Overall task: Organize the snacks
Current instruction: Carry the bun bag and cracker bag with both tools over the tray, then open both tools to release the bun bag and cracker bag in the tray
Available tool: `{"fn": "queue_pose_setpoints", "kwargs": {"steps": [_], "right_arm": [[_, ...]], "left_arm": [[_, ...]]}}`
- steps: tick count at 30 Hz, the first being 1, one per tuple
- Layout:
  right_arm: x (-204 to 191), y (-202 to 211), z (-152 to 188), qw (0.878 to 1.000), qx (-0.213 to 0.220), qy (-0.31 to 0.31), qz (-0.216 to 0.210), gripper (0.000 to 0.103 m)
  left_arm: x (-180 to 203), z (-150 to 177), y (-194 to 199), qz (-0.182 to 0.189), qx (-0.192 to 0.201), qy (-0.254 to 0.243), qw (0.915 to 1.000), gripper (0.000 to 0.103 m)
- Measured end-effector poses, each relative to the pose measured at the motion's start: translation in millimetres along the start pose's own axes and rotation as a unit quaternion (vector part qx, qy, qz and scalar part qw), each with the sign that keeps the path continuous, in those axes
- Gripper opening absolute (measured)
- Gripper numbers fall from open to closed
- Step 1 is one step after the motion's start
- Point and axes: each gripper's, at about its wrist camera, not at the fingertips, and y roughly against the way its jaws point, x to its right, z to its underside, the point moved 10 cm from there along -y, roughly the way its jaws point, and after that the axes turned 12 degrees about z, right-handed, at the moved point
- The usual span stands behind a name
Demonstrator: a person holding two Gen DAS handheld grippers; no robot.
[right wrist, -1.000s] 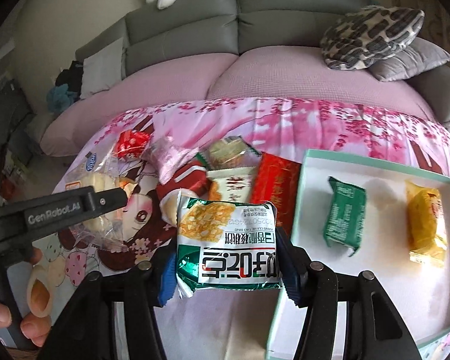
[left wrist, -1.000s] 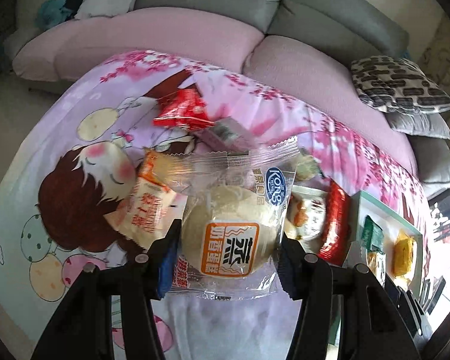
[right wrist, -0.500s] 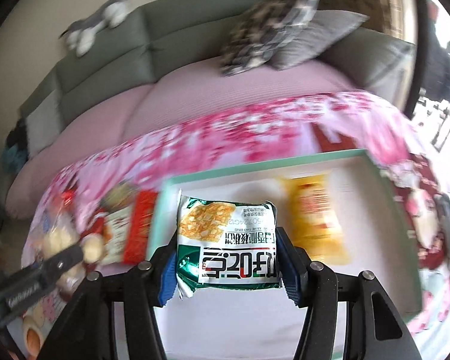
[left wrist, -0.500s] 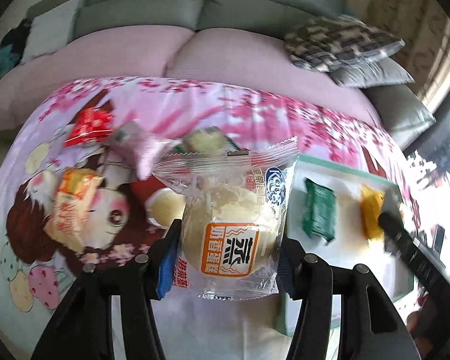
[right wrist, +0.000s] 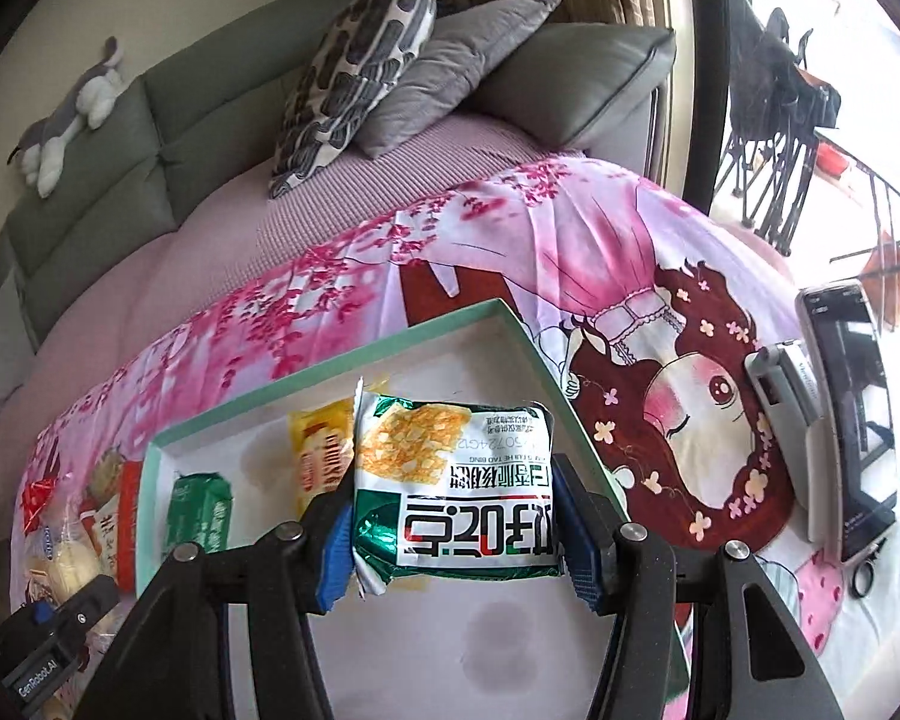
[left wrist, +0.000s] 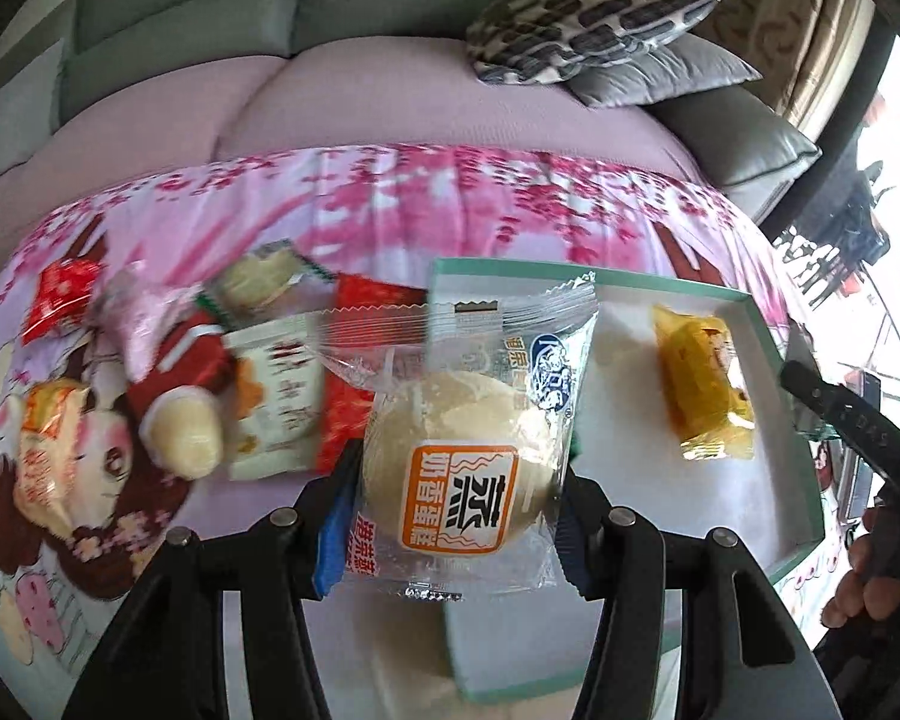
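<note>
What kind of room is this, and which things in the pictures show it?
Probably a home living room. A grey sofa with cushions and a plush toy on its backrest stands behind a surface covered by a cartoon-print cloth.

Left gripper [left wrist: 456, 516] clamped on a clear-wrapped steamed cake packet [left wrist: 465, 462], held above the near-left edge of a teal-rimmed tray [left wrist: 744, 300]. A yellow snack packet [left wrist: 702, 384] lies in the tray; loose snacks [left wrist: 276, 396] lie on the printed cloth [left wrist: 390, 210] to its left
</note>
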Motion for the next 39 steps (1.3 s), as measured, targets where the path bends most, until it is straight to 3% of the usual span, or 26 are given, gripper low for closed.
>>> {"fn": "queue_pose_setpoints", "kwargs": {"steps": [11,30,31,34,39], "right_arm": [[17.6,-32.2,-5.2,0.999,-0.022,-0.026,-0.003,0.06],[10.6,-43.0,-7.3,0.999,-0.031,-0.03,-0.026,0.061],[10.7,-43.5,-7.4,0.999,-0.032,-0.03,-0.027,0.062],[9.8,-45.4,-6.6,0.999,-0.034,-0.032,-0.028,0.062],[7.7,-47.0,-6.4,0.999,-0.036,-0.029,-0.028,0.065]], "left_arm": [[51.0,-21.3,-41.0,0.002,-0.018,-0.072,0.9973,0.058],[89.0,-38.6,-93.3,0.007,-0.047,-0.082,0.9955,0.058],[88.9,-39.2,-93.6,0.004,-0.045,-0.081,0.9956,0.06],[87.9,-40.0,-92.7,-0.007,-0.044,-0.082,0.9956,0.08],[83.7,-39.9,-83.3,-0.013,-0.039,-0.077,0.9961,0.081]]}}
